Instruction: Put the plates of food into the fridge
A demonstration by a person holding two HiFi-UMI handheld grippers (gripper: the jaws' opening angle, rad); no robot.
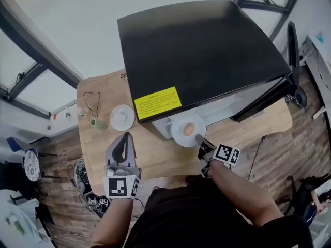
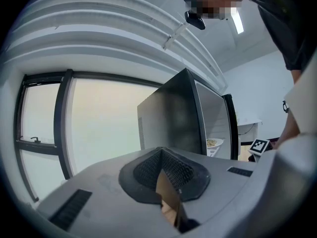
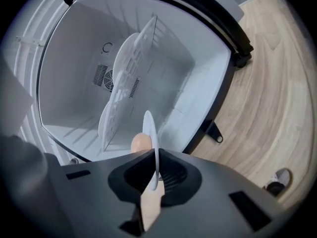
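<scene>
At the mouth of the open fridge [image 1: 207, 50], the right gripper [image 1: 200, 141] is clamped on the near rim of a white plate [image 1: 178, 133] carrying what looks like an egg [image 1: 189, 129]. The right gripper view shows the rim pinched between its jaws, and beyond it the pale fridge cavity with a white wire shelf [image 3: 124, 83] across the middle.

The step in hand looks like sliding this plate inside. Doing it well likely means:
- holding the plate level, since only one edge is held and the egg could roll
- carrying the far rim over the fridge's front lip and just above the shelf
- resting the plate's base fully on the shelf before the jaws let go
- backing straight out, so the gripper does not drag the plate along

The left gripper [image 1: 124, 138] hangs over the bench [image 1: 155, 154] to the left, its jaws together with nothing between them. A second plate [image 1: 115, 119] sits on the bench beside the fridge's left front corner, not yet put away. Glasses [image 1: 92, 102] lie further left.
</scene>
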